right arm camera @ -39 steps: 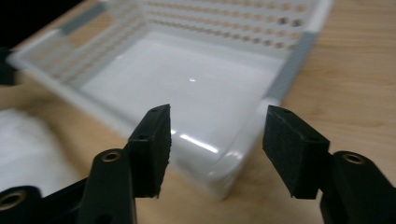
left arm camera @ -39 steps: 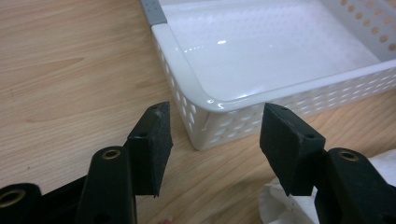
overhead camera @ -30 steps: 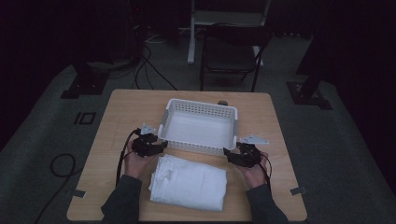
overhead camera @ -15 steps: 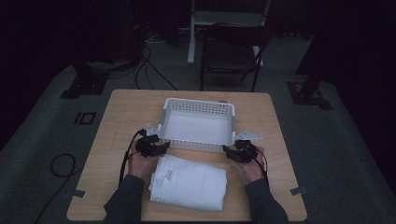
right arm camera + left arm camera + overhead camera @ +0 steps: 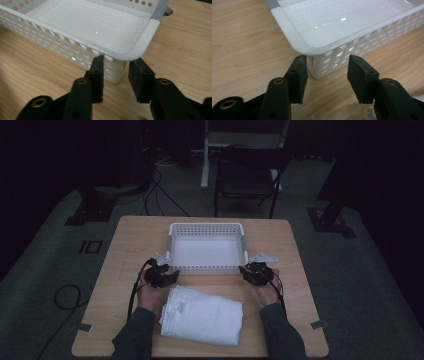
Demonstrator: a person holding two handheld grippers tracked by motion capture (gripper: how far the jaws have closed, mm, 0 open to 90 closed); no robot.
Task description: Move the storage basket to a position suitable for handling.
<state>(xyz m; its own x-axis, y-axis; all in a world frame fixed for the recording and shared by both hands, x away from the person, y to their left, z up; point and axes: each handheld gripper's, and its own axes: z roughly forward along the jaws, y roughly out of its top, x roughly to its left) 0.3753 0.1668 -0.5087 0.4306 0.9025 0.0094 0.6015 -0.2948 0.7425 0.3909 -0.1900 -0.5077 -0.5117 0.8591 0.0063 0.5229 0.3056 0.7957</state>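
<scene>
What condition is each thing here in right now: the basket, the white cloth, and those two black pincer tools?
Basket: upright on the table, nothing inside.
White cloth: folded, lying flat between the forearms, untouched.
Left gripper: jaws open, either side of the basket's near corner, holding nothing.
Right gripper: jaws open at the basket's other near corner, holding nothing.
Table: wooden, bearing basket and cloth.
</scene>
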